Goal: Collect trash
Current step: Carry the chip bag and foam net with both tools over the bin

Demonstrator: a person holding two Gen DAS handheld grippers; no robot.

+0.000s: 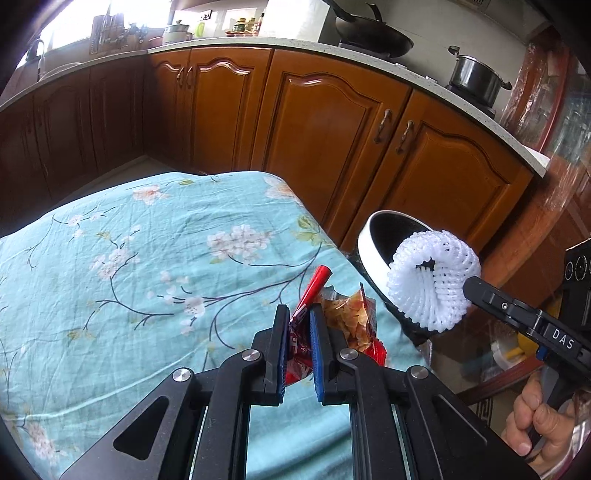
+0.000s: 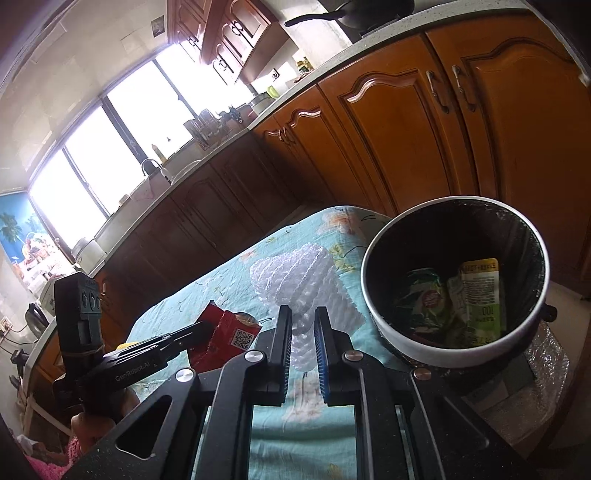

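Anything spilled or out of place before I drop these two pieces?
Nothing stands out. The left gripper clamps the red snack wrapper, the right gripper clamps the white foam net, and the trash bin stands upright beside the table, wrappers inside.

Kitchen with warm wooden cabinets and a bright window

Orange-brown wooden cabinet doors (image 1: 325, 147) with arched panels and curved metal handles (image 1: 384, 122) run under a pale speckled stone worktop (image 1: 280, 43) that bends round the corner. A black wok (image 1: 373, 38) and a lidded steel pot (image 1: 476, 75) sit on the hob. A large multi-pane window (image 2: 110, 125) floods the sink side with white daylight, beside a curved tap (image 2: 149, 164). Dark wooden wall cupboards (image 2: 229, 33) hang above. In the foreground lies a turquoise cloth printed with blossom branches (image 1: 147, 258).
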